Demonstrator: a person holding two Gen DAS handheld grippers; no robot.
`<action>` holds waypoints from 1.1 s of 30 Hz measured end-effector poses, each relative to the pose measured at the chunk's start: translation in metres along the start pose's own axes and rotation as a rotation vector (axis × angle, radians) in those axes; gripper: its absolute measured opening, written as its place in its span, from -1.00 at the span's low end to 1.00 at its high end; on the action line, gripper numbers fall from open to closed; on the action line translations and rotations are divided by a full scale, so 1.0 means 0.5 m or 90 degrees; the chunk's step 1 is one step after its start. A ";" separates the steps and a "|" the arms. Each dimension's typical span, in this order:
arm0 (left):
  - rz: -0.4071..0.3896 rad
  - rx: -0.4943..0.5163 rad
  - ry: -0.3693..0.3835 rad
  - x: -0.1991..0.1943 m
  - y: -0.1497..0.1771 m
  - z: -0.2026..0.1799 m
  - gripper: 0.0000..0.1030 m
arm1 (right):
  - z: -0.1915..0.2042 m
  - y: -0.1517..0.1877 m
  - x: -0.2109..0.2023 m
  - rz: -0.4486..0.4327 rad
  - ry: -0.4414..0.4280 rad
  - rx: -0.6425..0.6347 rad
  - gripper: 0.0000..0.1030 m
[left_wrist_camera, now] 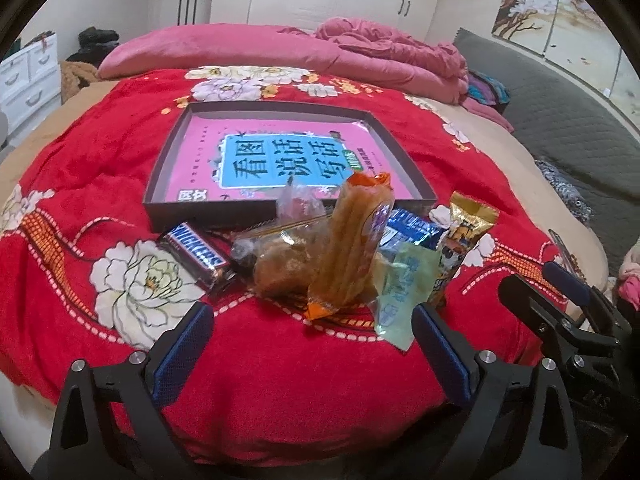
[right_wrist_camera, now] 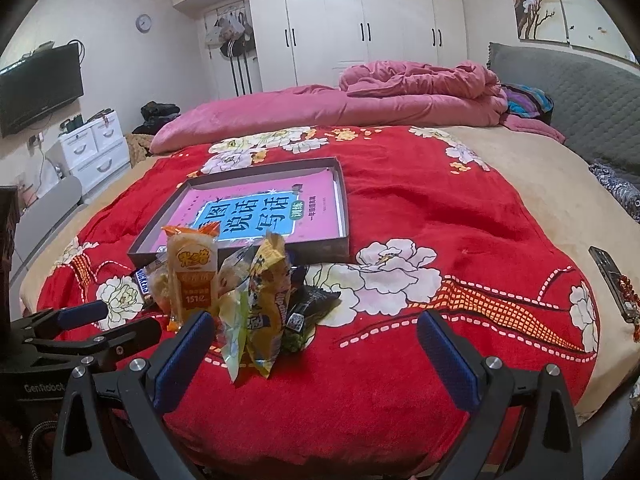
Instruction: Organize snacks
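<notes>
A heap of snack packets lies on the red flowered blanket in front of a shallow dark tray (left_wrist_camera: 160,196) lined with a pink book. In the left wrist view I see a Snickers bar (left_wrist_camera: 196,256), an orange packet (left_wrist_camera: 352,252) standing up, a clear bag of brown snacks (left_wrist_camera: 280,264), a pale green packet (left_wrist_camera: 404,296), a blue packet (left_wrist_camera: 412,228) and a gold packet (left_wrist_camera: 464,240). My left gripper (left_wrist_camera: 312,344) is open and empty just before the heap. My right gripper (right_wrist_camera: 316,344) is open and empty, with the yellow packet (right_wrist_camera: 268,300) and orange packet (right_wrist_camera: 192,276) by its left finger.
A pink duvet (right_wrist_camera: 360,108) is bunched at the far side of the bed, against a grey headboard (right_wrist_camera: 580,96). A phone or remote (right_wrist_camera: 612,276) lies at the bed's right edge. White drawers (right_wrist_camera: 92,152) and a wall TV (right_wrist_camera: 36,88) stand at the left.
</notes>
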State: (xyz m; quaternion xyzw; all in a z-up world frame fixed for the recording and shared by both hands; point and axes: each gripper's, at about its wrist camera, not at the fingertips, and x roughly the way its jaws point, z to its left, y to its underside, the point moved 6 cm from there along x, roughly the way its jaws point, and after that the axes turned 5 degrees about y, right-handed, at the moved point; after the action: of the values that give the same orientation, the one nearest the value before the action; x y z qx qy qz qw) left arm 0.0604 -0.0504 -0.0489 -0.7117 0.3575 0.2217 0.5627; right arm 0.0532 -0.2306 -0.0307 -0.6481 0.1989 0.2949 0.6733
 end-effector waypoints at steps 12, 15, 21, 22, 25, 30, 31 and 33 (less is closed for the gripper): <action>-0.005 0.018 0.067 0.029 -0.051 -0.017 0.29 | -0.022 -0.045 0.035 0.009 -0.085 0.046 0.93; -0.006 0.029 0.079 0.034 -0.060 -0.026 0.29 | -0.016 -0.046 0.057 0.043 -0.136 0.069 0.66; -0.008 0.069 0.084 0.046 -0.078 -0.044 0.29 | 0.002 -0.032 0.105 0.103 -0.183 0.073 0.18; -0.006 0.069 0.084 0.049 -0.079 -0.045 0.29 | 0.006 -0.032 0.109 0.107 -0.188 0.070 0.12; -0.005 0.063 0.090 0.054 -0.084 -0.043 0.29 | 0.017 -0.029 0.120 0.120 -0.204 0.058 -0.11; -0.008 0.070 0.091 0.061 -0.096 -0.043 0.11 | 0.044 -0.034 0.126 0.115 -0.212 0.002 -0.46; -0.007 0.070 0.089 0.064 -0.098 -0.041 0.04 | 0.048 -0.035 0.125 0.112 -0.212 -0.006 -0.46; 0.001 0.062 0.091 0.073 -0.102 -0.036 0.01 | 0.050 -0.034 0.124 0.109 -0.210 -0.014 -0.48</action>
State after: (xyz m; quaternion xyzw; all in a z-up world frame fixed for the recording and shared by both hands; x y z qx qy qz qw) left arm 0.1212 -0.0713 -0.0373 -0.6971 0.4074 0.1531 0.5697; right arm 0.1076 -0.1972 -0.0561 -0.5789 0.1369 0.4559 0.6620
